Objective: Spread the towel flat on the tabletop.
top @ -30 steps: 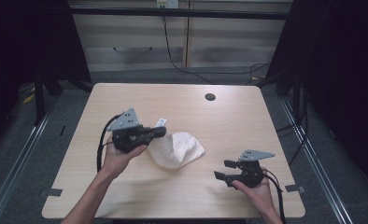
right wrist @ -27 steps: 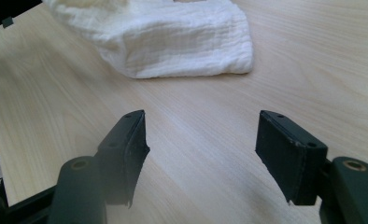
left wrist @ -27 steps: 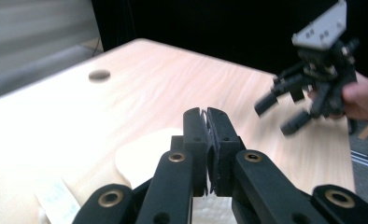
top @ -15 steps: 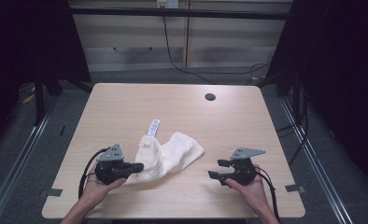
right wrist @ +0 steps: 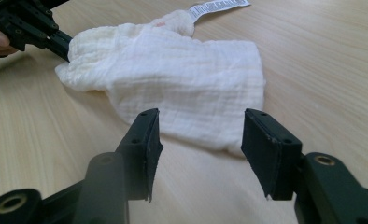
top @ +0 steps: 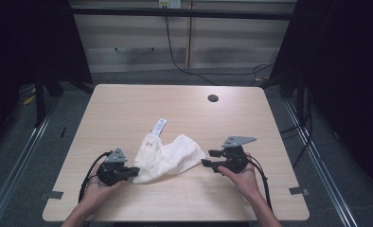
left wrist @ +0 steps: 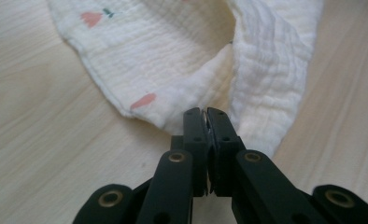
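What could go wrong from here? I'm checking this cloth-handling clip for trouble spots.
1. The left gripper pinches only a thin edge of the white cloth; a pull could slip it free.
2. The right gripper, jaws just been closing with nothing between them, sits short of the cloth's near edge and may close on bare table.
3. The label lies loose and could catch.

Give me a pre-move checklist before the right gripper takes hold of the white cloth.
1. Left gripper shut on the white cloth: ok, its edge is pinched between the jaws.
2. Right gripper wide enough for the cloth: ok, though its jaws have just been closing with nothing between them.
3. Right gripper at the cloth's near edge: not ok, short of it.
4. Cloth lying on the table: ok, but crumpled.
5. Label out of the way: ok, at the far end.
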